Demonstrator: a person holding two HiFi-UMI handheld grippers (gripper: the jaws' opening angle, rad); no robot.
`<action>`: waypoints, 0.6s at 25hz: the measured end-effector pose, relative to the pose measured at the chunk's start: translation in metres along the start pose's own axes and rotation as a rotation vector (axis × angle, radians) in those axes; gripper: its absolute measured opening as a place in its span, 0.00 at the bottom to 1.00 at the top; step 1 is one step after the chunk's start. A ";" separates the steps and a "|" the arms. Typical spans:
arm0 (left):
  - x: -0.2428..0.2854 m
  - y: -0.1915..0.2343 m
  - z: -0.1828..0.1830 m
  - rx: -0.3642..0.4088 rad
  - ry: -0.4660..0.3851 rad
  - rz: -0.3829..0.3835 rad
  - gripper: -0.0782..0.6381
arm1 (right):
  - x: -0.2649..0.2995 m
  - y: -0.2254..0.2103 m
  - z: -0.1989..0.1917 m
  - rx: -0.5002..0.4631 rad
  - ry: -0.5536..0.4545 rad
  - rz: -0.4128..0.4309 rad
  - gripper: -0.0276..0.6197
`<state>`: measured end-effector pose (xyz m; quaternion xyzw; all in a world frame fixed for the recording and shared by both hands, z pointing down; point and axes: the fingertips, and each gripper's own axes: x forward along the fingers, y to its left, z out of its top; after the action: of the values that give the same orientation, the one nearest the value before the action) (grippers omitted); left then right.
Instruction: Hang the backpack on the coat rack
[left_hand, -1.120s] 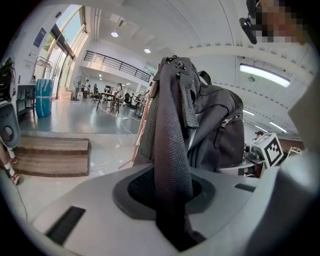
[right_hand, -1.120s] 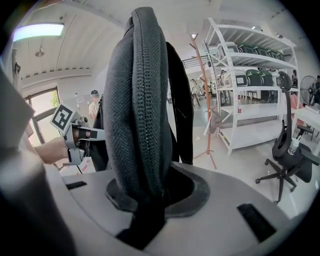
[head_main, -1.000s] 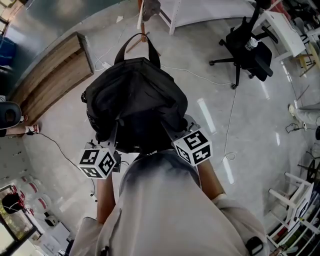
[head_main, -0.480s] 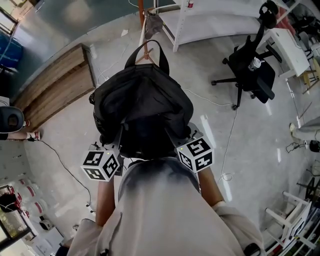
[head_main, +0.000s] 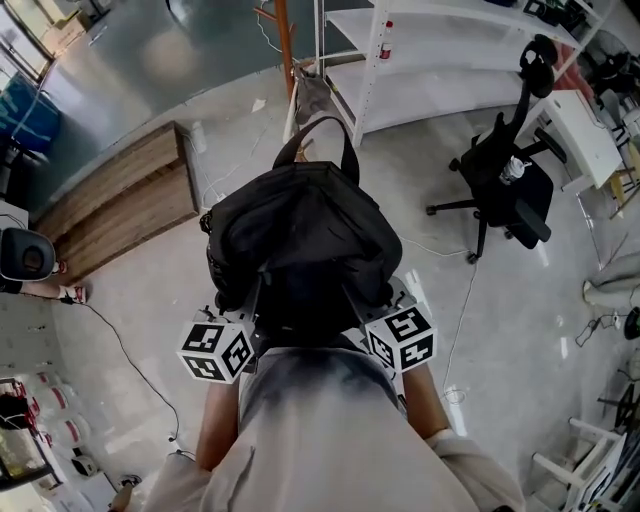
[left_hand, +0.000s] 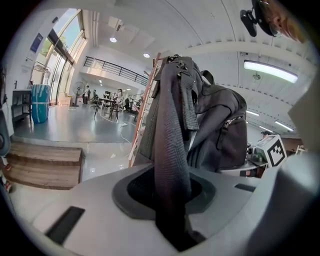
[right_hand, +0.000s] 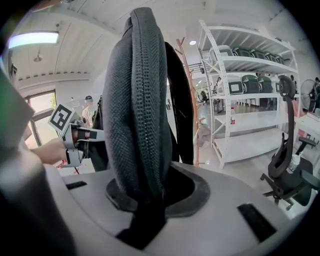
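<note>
Left gripper (left_hand: 172, 200): jaws pinched on a dark strap (left_hand: 171, 125). The webbing rises straight out of the slot between them.

Right gripper (right_hand: 142, 200): jaws likewise clamped, on a padded strap (right_hand: 135, 100) with a stitched seam down its edge. It stands upright out of the jaws.

In the head view both grippers sit low and close to the person's chest. The left cube (head_main: 218, 350) and right cube (head_main: 402, 338) flank the lower edge of the backpack (head_main: 300, 235).

The backpack is black and bulky. It is carried off the floor between the two grippers, with its mass ahead of the cubes. It hangs by the two straps alone and is not on the rack.

Its top handle (head_main: 318, 140) stands open as a loop at the far end, facing the rack (head_main: 283, 40).

The rack is a wooden pole, seen just beyond the handle in the head view. I cannot tell whether there is a gap or contact between them. A grey cloth (head_main: 312, 95) hangs low on the rack, right behind the handle loop.

To the right of the rack stands a white shelf (head_main: 450, 70). A black chair (head_main: 505, 180) stands farther right, well apart from the backpack.

To the left, a wooden step (head_main: 120, 205) lies on the pale floor (head_main: 150, 290). A thin cable (head_main: 130, 350) trails across the floor near it.
</note>
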<state>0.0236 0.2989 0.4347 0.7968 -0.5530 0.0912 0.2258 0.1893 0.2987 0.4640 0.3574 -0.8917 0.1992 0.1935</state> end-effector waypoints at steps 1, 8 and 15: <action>0.002 0.000 0.003 -0.001 -0.005 -0.001 0.23 | 0.001 -0.002 0.003 -0.005 -0.003 -0.005 0.18; 0.021 0.008 0.033 0.008 -0.049 -0.014 0.23 | 0.010 -0.014 0.030 0.005 -0.024 -0.036 0.18; 0.059 0.033 0.040 -0.018 -0.017 -0.030 0.23 | 0.045 -0.035 0.045 0.015 0.017 -0.066 0.18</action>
<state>0.0106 0.2215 0.4317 0.8036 -0.5437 0.0761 0.2297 0.1748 0.2277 0.4553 0.3865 -0.8762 0.2025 0.2046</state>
